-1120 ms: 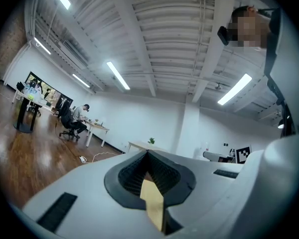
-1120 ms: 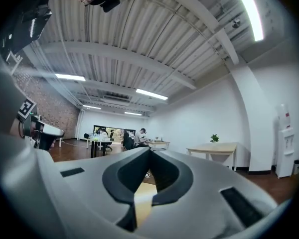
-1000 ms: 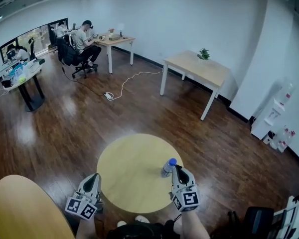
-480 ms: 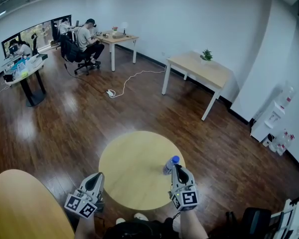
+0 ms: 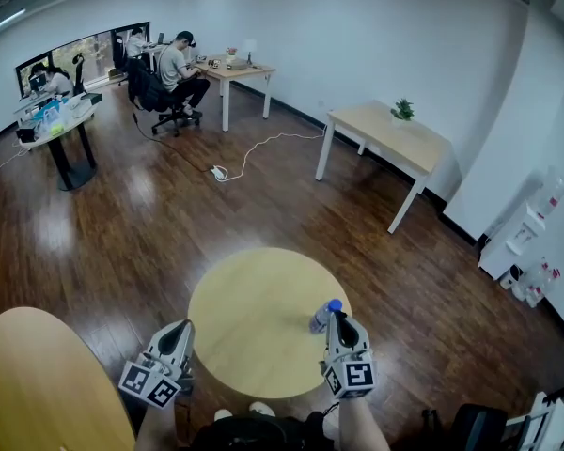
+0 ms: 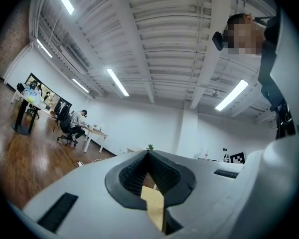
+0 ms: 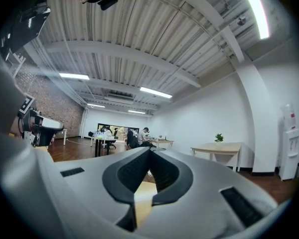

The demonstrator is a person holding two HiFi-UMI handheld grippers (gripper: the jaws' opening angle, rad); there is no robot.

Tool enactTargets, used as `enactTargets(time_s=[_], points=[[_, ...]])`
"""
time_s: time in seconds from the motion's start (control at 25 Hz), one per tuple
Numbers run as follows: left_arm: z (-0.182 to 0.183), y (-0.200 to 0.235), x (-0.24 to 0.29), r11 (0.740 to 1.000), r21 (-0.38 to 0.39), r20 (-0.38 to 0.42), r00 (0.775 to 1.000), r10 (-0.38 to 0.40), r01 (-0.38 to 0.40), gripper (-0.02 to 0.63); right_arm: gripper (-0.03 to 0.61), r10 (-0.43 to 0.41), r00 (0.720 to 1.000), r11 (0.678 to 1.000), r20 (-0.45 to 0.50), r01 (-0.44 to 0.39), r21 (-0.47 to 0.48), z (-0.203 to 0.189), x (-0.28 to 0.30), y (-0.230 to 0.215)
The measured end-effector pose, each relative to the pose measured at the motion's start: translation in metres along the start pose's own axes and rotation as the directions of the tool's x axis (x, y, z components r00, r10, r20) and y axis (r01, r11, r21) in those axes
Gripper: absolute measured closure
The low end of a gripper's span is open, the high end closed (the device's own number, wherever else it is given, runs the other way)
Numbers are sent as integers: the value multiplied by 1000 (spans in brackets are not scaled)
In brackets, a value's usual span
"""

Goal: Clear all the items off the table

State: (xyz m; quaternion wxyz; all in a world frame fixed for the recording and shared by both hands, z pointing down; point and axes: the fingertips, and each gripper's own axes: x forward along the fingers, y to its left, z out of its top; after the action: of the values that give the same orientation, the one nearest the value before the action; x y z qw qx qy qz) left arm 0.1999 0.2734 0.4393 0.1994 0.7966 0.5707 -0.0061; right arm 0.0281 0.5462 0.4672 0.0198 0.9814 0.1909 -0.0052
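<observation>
1. head view: a bottle (image 5: 321, 317) is the only item on the round table (image 5: 249, 332). it stands near the right edge, just beside the tip of the right gripper (image 5: 335, 318). the left gripper (image 5: 181, 330) is at the table's near-left edge, well apart from the bottle.
2. left gripper view: jaws closed tip to tip, nothing between them.
3. right gripper view: jaws closed too, empty, and the bottle isn't in frame. risk: pushing in with closed jaws would likely tip the bottle and roll it off the edge, so open first.

Head view swung left; far desk (image 5: 240, 69), round table (image 5: 254, 346) drift right.
</observation>
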Motion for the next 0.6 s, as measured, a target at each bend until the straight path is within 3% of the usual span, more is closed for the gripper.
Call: enactTargets(time_s=[0.2, 0.36, 0.44, 0.48, 0.6], points=[[8, 14, -33, 995, 4, 53, 994, 100, -100, 620, 575, 80, 996, 997, -32, -80, 2, -7, 17, 25], [15, 31, -78, 967, 21, 93, 964, 249, -252, 620, 574, 226, 973, 974, -41, -226, 9, -15, 51, 67], [22, 35, -113, 929, 37, 133, 923, 360, -368, 620, 574, 332, 942, 943, -45, -331, 19, -21, 71, 98], [25, 36, -135, 899, 45, 157, 892, 424, -436, 620, 575, 392, 919, 920, -47, -391, 28, -26, 79, 117], [36, 28, -209, 771, 63, 218, 762, 609, -634, 620, 574, 585, 809, 811, -59, -583, 46, -45, 98, 188]])
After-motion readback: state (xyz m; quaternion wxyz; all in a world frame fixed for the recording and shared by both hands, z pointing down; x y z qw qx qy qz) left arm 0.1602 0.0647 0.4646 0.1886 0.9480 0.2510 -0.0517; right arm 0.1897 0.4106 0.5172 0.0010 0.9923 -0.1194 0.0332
